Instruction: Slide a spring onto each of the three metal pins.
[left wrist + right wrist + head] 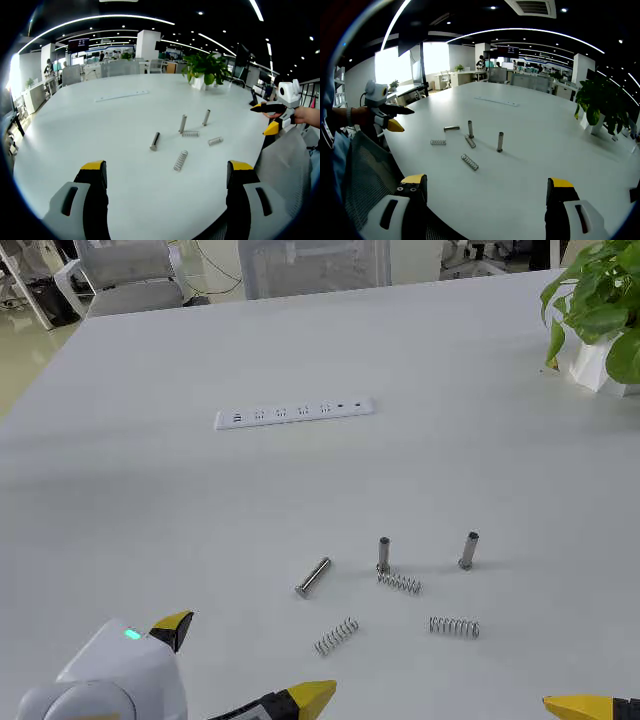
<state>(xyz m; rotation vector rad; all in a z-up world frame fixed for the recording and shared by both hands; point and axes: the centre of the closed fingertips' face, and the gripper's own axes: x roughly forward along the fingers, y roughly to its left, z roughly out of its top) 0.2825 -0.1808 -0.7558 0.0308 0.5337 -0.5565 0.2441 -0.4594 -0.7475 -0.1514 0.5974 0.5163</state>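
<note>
Left hand-held gripper (pixel 167 170) gaping, hand (pixel 301 115) at right

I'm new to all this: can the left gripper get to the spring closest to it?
Probably yes. The left gripper is open, and only bare table lies between it and that spring; the fallen pin lies farther off.

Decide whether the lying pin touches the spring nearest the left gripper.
Apart. The head view shows bare table between the lying pin and that spring.
</note>
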